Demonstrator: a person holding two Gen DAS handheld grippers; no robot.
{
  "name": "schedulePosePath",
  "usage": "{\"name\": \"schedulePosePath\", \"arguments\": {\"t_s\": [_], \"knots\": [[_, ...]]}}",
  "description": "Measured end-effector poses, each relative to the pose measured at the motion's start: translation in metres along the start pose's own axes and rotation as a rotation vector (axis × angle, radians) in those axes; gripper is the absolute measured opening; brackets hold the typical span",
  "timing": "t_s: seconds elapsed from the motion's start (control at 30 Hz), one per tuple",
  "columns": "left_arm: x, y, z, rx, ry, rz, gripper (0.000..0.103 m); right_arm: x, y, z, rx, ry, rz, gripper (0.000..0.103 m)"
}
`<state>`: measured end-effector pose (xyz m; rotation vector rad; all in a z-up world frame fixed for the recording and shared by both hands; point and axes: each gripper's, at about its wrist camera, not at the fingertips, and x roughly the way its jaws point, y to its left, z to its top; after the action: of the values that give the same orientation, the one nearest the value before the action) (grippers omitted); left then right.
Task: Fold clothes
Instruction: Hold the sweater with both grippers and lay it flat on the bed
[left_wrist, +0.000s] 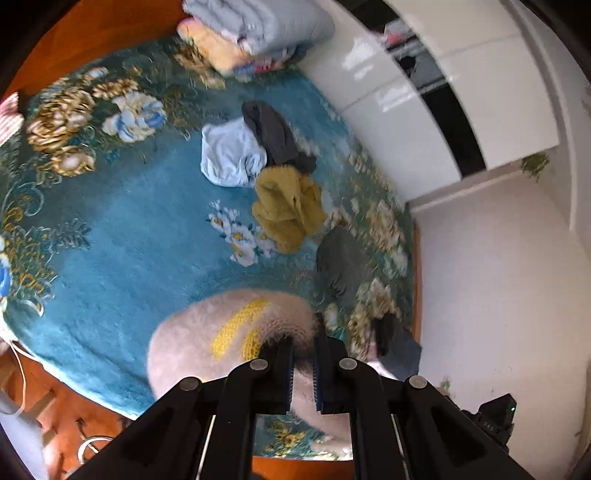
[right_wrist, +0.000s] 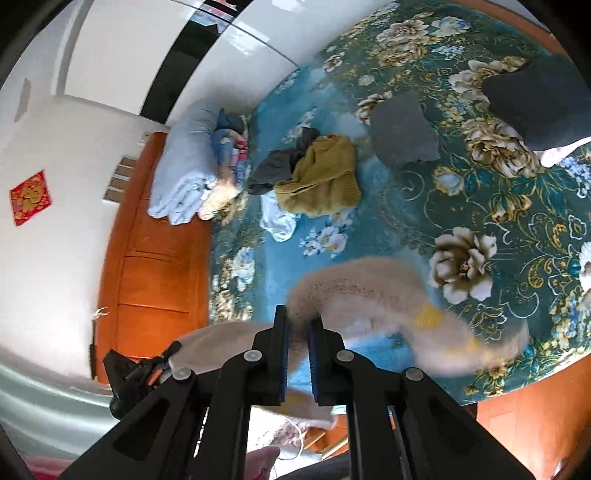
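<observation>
A fuzzy cream sweater with yellow patches (left_wrist: 207, 350) hangs over the near edge of the bed, blurred with motion in the right wrist view (right_wrist: 373, 295). My left gripper (left_wrist: 303, 339) is shut on one part of the sweater. My right gripper (right_wrist: 297, 321) is shut on another part of it. Both hold it above the teal floral blanket (left_wrist: 129, 221).
On the blanket lie a mustard sweater (left_wrist: 288, 206), a light blue garment (left_wrist: 229, 155), a dark grey garment (left_wrist: 273, 136) and a folded grey piece (right_wrist: 402, 129). Folded bedding (left_wrist: 258, 26) is stacked at the headboard. A dark folded pile (right_wrist: 539, 99) sits on the bed. White wardrobe doors (left_wrist: 406, 103) stand beside the bed.
</observation>
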<state>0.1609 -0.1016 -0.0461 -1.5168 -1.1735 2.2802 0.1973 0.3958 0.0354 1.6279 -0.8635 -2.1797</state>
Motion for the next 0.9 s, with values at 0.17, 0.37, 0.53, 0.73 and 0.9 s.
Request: {"name": "schedulePosePath", "arguments": {"t_s": [0.17,0.37,0.53,0.73,0.9], "knots": [[0.103,0.021,0.036,-0.083,0.180,0.112,0.009,0.059,-0.044,0.030,0.132,0.045,-0.104,0.009],[0.192,0.041,0.057,-0.229,0.275,0.208,0.009,0.133,-0.121,0.065,0.342,0.119,-0.217,0.009],[0.249,0.033,0.091,-0.233,0.309,0.282,0.009,0.171,-0.158,0.107,0.423,0.151,-0.236,0.010],[0.307,0.033,0.133,-0.294,0.324,0.353,0.012,0.222,-0.187,0.169,0.466,0.199,-0.260,0.010],[0.344,0.038,0.165,-0.371,0.327,0.354,0.014,0.267,-0.202,0.219,0.461,0.238,-0.289,0.010]]}}
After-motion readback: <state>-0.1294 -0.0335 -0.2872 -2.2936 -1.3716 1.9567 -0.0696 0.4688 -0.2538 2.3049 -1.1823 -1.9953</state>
